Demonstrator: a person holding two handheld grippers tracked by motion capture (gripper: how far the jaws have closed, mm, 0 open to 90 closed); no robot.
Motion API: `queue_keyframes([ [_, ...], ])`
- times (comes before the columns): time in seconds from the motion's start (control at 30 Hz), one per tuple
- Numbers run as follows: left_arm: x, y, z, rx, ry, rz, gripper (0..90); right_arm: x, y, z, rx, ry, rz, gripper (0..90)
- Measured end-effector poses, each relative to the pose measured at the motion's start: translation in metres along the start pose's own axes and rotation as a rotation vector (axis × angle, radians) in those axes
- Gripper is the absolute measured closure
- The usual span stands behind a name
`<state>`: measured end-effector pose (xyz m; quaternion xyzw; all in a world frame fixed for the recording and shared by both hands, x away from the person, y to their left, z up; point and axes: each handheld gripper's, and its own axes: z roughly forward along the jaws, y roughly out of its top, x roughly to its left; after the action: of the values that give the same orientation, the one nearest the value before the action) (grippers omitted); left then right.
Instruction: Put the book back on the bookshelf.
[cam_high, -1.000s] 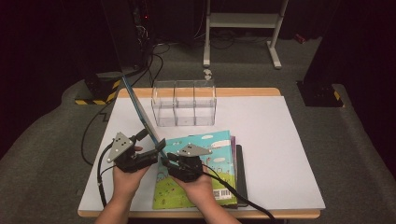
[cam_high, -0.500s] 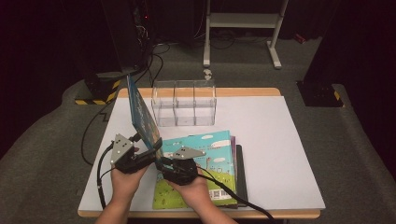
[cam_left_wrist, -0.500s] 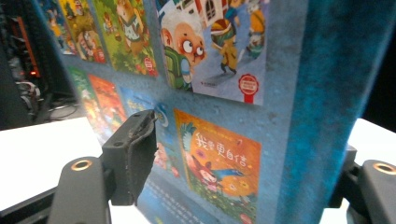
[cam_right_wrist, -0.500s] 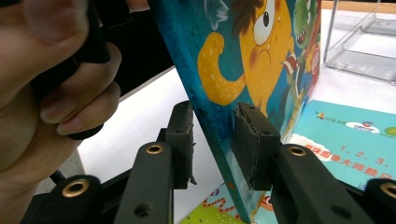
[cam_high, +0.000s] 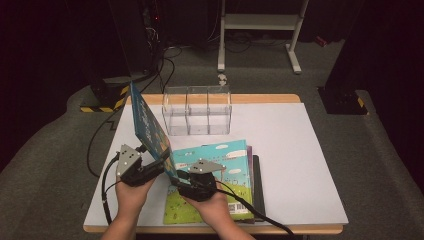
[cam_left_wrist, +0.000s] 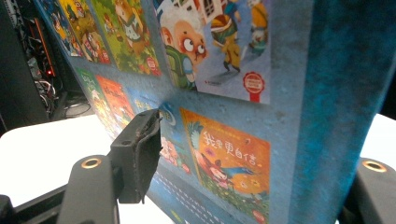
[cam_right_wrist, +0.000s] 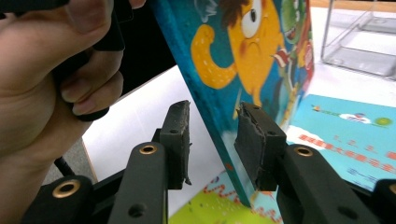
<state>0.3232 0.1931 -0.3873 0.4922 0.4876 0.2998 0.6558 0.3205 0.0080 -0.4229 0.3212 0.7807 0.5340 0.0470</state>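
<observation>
The picture book (cam_high: 149, 127) is stood on edge at the tabletop's (cam_high: 300, 165) left. It is pinched by the closing left claw (cam_high: 159, 161); the right claw (cam_high: 179, 176), just opening, straddles its lower edge, one pad off.

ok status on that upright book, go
Left gripper clamped on the book, jaws just closing. Right gripper open, jaws just opening, one pad touching the book edge. Book tilted upright over the stack. Clear box behind, apart.

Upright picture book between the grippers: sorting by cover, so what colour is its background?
Blue upright picture book, with cartoon pictures; clearest in the left gripper view.
</observation>
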Motion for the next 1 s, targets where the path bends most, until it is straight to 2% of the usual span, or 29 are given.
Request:
queue_keyframes([
  [0.2,0.000,0.000,0.000,0.000,-0.006,-0.001,33.1,-0.013,0.004,-0.027,-0.035,-0.040,0.008,59.5],
  [0.4,0.002,0.000,-0.001,0.005,-0.009,0.013,35.5,-0.036,0.009,-0.055,-0.068,-0.135,-0.002,56.0],
  [0.7,0.003,0.001,-0.002,0.008,-0.011,0.022,36.5,-0.075,0.002,-0.095,-0.100,-0.297,0.005,52.9],
  [0.83,0.004,0.000,-0.002,0.004,-0.016,0.018,37.2,-0.094,-0.009,-0.114,-0.111,-0.381,0.010,51.5],
  [0.87,0.005,0.000,-0.003,0.008,-0.016,0.024,37.8,-0.103,-0.014,-0.121,-0.108,-0.422,0.012,50.9],
  [1.0,0.006,0.000,-0.004,0.002,-0.015,0.024,38.8,-0.124,-0.029,-0.135,-0.118,-0.505,0.041,50.5],
])
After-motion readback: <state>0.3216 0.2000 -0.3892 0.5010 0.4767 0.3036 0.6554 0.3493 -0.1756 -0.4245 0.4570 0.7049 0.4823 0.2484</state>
